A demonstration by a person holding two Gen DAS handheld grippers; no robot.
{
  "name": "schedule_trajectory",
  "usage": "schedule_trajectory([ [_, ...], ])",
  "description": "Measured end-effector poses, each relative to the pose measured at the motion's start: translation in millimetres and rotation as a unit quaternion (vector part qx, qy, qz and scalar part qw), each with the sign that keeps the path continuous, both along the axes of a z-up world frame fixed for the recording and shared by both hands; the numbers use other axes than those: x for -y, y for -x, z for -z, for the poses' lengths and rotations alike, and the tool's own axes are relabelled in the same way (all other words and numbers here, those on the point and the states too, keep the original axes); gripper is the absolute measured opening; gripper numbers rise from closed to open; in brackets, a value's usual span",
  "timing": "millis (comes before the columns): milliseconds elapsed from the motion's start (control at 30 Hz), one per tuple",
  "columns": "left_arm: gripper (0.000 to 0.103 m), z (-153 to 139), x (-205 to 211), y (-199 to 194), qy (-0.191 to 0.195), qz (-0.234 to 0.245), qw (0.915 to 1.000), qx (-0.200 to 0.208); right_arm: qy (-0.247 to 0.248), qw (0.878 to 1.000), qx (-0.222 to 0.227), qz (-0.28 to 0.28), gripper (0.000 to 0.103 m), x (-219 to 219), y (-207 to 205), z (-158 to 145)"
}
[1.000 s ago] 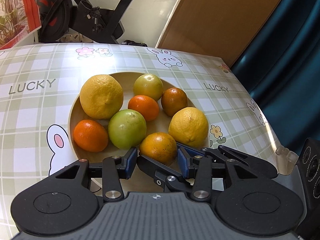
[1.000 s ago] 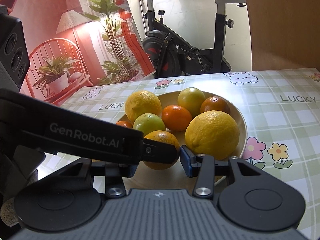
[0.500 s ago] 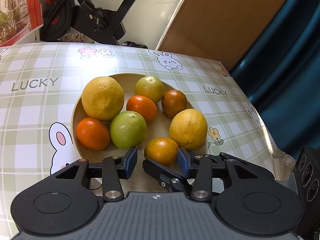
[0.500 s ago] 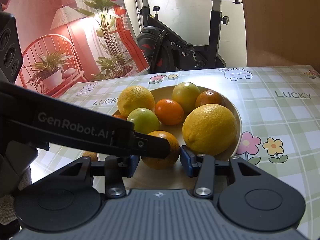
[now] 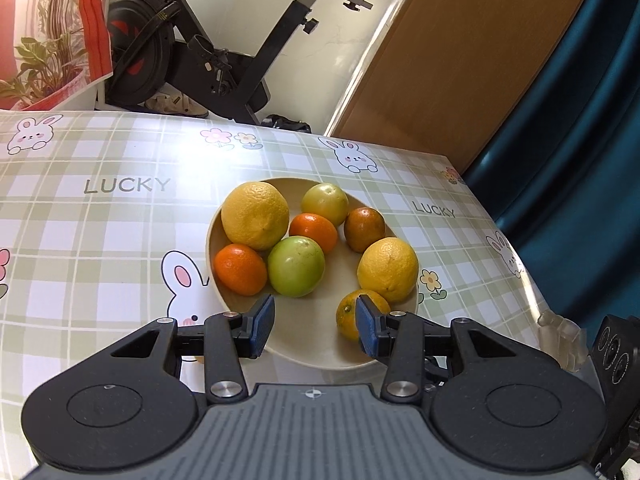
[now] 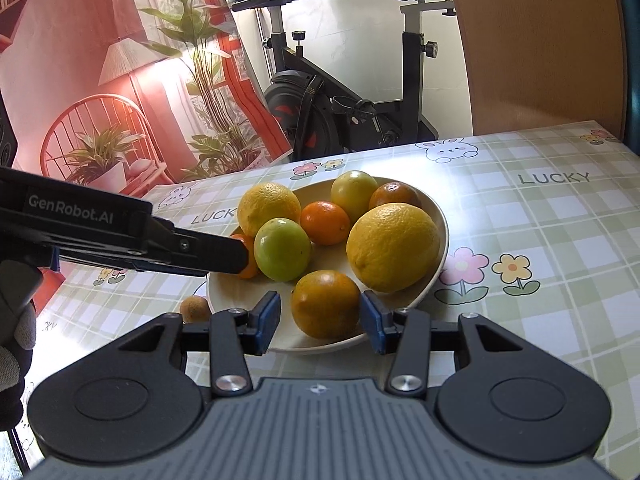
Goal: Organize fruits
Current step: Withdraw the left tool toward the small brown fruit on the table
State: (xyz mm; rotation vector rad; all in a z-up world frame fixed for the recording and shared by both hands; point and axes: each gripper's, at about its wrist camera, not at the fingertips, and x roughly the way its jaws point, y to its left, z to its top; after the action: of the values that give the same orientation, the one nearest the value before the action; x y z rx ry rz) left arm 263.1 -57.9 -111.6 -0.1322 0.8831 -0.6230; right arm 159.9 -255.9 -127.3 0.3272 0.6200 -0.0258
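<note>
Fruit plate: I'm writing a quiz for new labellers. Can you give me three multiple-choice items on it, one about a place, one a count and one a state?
1. Where does the small brown fruit lie?
A. in the plate
B. on the tablecloth beside the plate
C. on the floor

2. How many large yellow fruits are in the plate?
A. one
B. four
C. two

3. How do the jaws of the left gripper stand?
A. open, with nothing between them
B. shut on a spoon
C. shut on a cloth

Answers:
1 B: the right wrist view shows it on the cloth just outside the rim.
2 C: one lies at the far left of the plate and one at the near right.
3 A: only bare plate shows between the two blue pads.
</note>
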Motion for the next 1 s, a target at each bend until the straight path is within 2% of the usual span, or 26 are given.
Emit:
schedule_trajectory([
  [167,0.046,-6.1,-25.8,19.3,0.006,-0.043,0.9990,0.014,0.001,1.000,0.016,-0.008,0.048,-5.3,10.8,-8.5],
  [300,0.046,-12.1,-38.5,38.0,-0.014,-0.078,0.9960,0.043,0.011,0.999,0.027,-0.025,0.048,-14.2,17.0,-16.7],
  [433,0.047,-15.3,-52.1,56.7,-0.013,-0.111,0.9925,0.051,0.020,0.998,0.029,-0.045,0.048,-24.9,21.4,-22.0],
  [533,0.048,-13.9,-56.8,70.2,-0.032,-0.131,0.9891,0.059,0.024,0.998,0.027,-0.057,0.048,-31.6,27.0,-22.5],
  [833,0.048,-7.4,-58.9,95.1,-0.041,-0.135,0.9881,0.062,0.046,0.995,0.000,-0.084,0.048,-44.0,44.8,-16.2],
  [1000,0.048,-2.9,-51.6,107.9,-0.066,-0.129,0.9866,0.075,0.063,0.990,-0.021,-0.121,0.048,-61.2,53.9,-8.8],
])
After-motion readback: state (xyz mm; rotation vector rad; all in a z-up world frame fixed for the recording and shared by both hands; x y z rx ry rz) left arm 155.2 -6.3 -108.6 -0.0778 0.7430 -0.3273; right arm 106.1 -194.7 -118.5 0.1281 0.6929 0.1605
